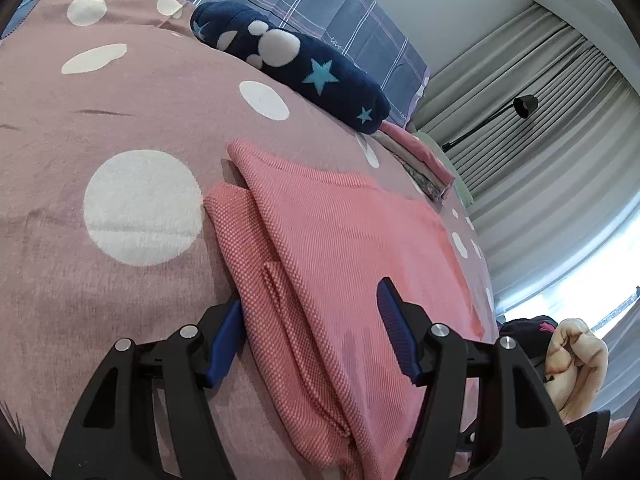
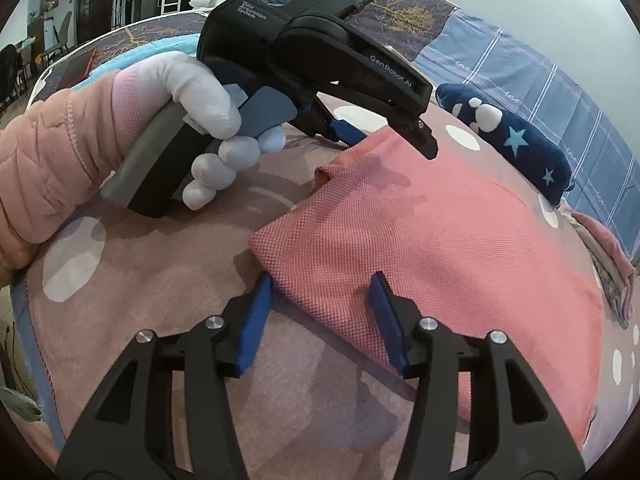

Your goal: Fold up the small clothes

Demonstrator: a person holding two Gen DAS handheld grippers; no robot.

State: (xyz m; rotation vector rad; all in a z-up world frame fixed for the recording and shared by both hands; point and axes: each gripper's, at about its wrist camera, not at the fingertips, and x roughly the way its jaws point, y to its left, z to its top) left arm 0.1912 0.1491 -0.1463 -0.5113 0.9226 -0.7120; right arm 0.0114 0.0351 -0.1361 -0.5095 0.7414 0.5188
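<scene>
A pink knit garment [image 1: 340, 240] lies partly folded on the mauve blanket with white dots [image 1: 120, 128]. My left gripper [image 1: 310, 300] is open, its blue fingers on either side of the garment's bunched left edge. In the right wrist view the same garment [image 2: 460, 232] spreads to the right. My right gripper [image 2: 320, 288] is open, its fingers astride the garment's near corner. The left gripper [image 2: 356, 132], held by a white-gloved hand, shows at the garment's far corner.
A navy plush pillow with stars [image 1: 296, 60] lies behind the garment. A stack of folded clothes [image 1: 424, 164] sits at the right. A blue plaid pillow [image 1: 320, 4], grey curtains [image 1: 540, 120] and a black lamp [image 1: 524, 106] are beyond.
</scene>
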